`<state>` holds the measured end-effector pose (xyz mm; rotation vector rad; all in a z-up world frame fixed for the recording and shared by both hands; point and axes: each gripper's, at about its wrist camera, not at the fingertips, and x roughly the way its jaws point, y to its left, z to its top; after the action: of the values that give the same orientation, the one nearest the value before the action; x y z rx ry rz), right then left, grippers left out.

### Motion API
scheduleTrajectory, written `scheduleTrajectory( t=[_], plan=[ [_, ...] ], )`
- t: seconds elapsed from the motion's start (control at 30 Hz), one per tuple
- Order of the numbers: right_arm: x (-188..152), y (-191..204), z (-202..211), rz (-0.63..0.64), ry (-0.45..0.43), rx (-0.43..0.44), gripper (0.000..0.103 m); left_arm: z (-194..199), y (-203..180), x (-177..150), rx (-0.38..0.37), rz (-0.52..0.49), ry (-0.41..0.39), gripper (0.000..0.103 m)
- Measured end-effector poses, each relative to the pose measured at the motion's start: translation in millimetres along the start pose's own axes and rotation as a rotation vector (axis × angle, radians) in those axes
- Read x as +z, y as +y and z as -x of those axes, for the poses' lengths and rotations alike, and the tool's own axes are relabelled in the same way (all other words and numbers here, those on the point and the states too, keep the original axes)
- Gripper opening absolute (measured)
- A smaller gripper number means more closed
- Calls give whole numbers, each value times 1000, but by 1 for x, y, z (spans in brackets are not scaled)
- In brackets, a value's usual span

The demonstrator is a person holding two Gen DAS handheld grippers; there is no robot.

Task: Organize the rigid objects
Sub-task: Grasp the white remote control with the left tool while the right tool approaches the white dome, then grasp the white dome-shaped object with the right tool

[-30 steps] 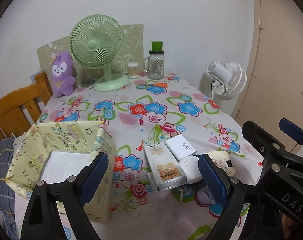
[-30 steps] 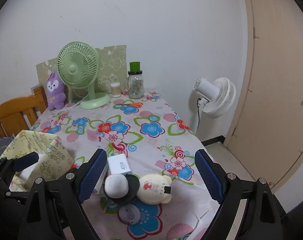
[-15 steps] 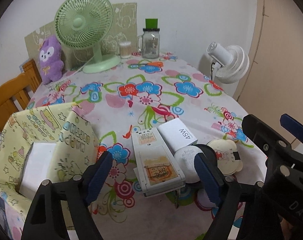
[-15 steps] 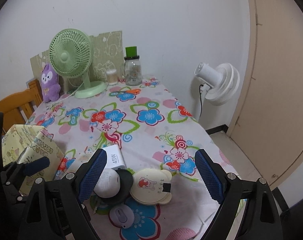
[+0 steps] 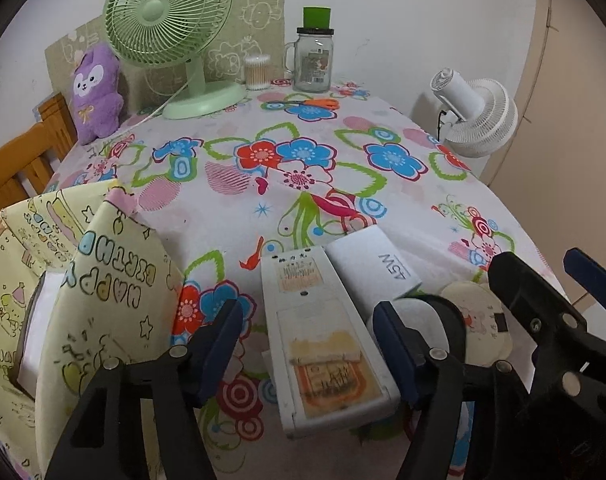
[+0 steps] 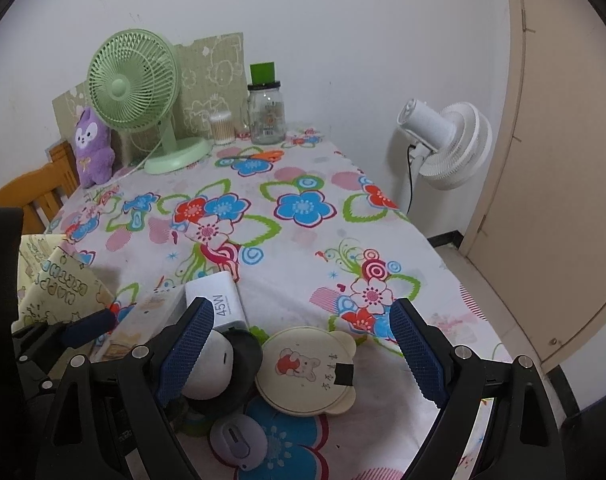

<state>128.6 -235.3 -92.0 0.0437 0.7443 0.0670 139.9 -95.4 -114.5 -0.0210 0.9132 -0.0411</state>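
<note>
On the bench (image 5: 231, 208) under its flowered cloth, the yellow printed paper gift bag (image 5: 103, 292) at the left is soft and light, whereas the long white plastic remote control (image 5: 323, 344), lying face down between the spread left tongs (image 5: 307, 352), looks stiff, light and a little slick, best pinched across its narrow sides near the middle. The white rectangular 45W charger block (image 5: 373, 266), touching the remote's right edge, seems dense with smooth faces, so grip its flat flanks; the cream bear-shaped compact (image 6: 307, 370) and white rounded earbud case (image 6: 209, 368) lie between the spread right tongs (image 6: 303, 356), the case likely slippery.
</note>
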Motion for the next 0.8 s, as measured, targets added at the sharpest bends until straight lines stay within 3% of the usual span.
scheduleTrajectory(
  t=[0.17,0.4,0.8],
  plan=[
    [0,2,-11,-3,23,6,92,-14,2,0,-28,8,58,54],
    [-2,7,-22,-2,52,16,92,-13,7,-3,-23,0,29,46],
    [-13,27,-22,16,83,19,92,4,8,-26,-1,-51,-14,45]
  ],
)
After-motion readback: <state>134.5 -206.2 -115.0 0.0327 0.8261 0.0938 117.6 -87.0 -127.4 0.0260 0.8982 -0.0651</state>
